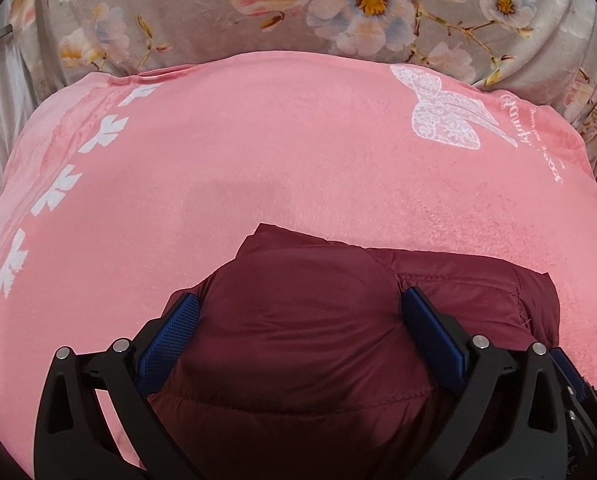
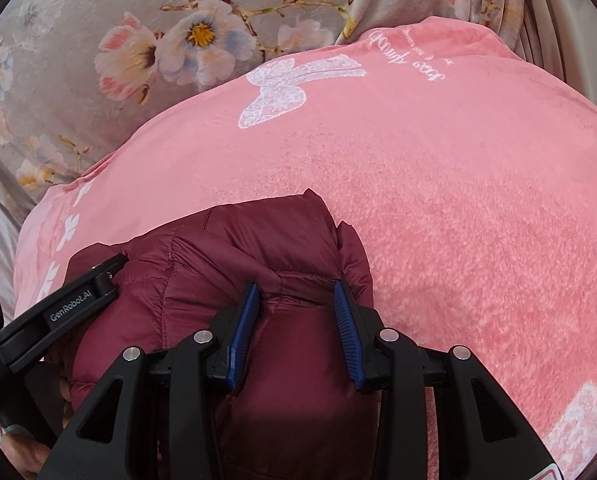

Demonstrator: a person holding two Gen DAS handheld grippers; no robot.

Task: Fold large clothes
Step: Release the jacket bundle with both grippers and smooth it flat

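I am in the middle of a fold: both my hand-held grippers have the jacket [image 1: 298, 340] bunched between their pads. The left hand-held gripper [image 1: 298, 304] stands wide around a thick puff; the right hand-held gripper [image 2: 296, 292] pinches a narrower fold near a seam. Next, I think, I must lay this part flat and release. The jacket is dark red, quilted and shiny, and lies on the near side of a pink blanket [image 1: 298, 140].

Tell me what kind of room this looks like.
Most likely a bedroom, with the work done on a bed. A plush pink blanket with a white butterfly print covers the soft surface, a grey floral bedspread lies behind it, and a maroon puffer jacket sits on top for folding.
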